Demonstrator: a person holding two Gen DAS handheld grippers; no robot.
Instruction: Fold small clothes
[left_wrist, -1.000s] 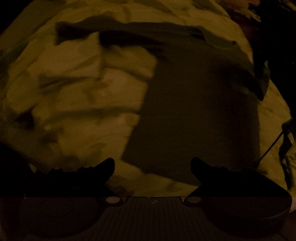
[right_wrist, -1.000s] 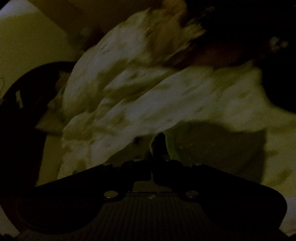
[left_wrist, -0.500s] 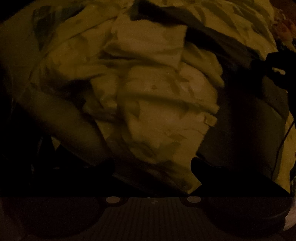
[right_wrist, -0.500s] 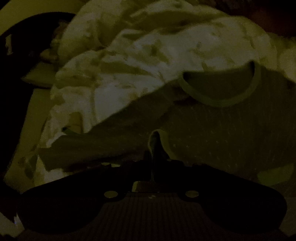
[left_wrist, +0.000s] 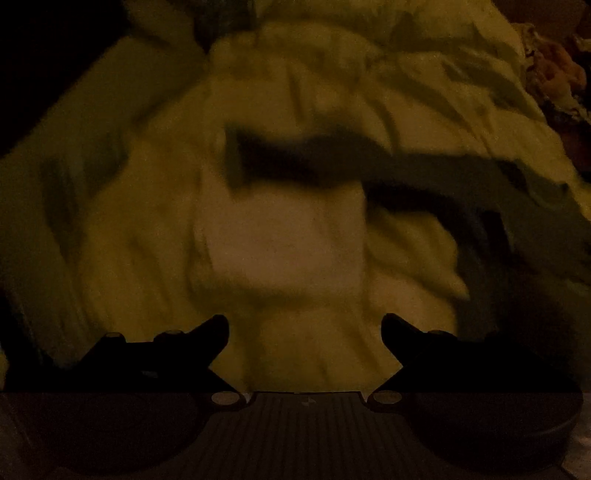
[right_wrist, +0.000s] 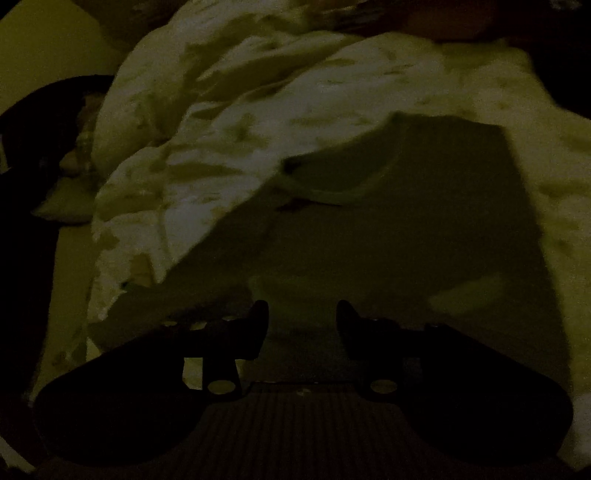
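Note:
The room is very dark. A dark long-sleeved top (right_wrist: 388, 236) lies spread on the pale patterned bedding (right_wrist: 229, 155), its lighter neckband (right_wrist: 332, 192) toward the far side. My right gripper (right_wrist: 302, 314) hovers over the top's near part, its jaws opening, with no cloth pinched between them. In the left wrist view the top's sleeve (left_wrist: 295, 158) stretches leftward across the bedding (left_wrist: 280, 258), and the body (left_wrist: 517, 206) lies at the right. My left gripper (left_wrist: 305, 328) stands open over bare bedding, well short of the sleeve.
Rumpled bedding fills both views. Beyond the bed's left edge is a dark rounded shape (right_wrist: 40, 122), with pale floor or wall behind it. A mottled, reddish heap (left_wrist: 554, 85) sits at the far right in the left wrist view.
My right gripper has opened and let go of the fold of cloth it pinched. The left gripper, open throughout, has swung across the bed, so the sleeve now lies ahead of it.

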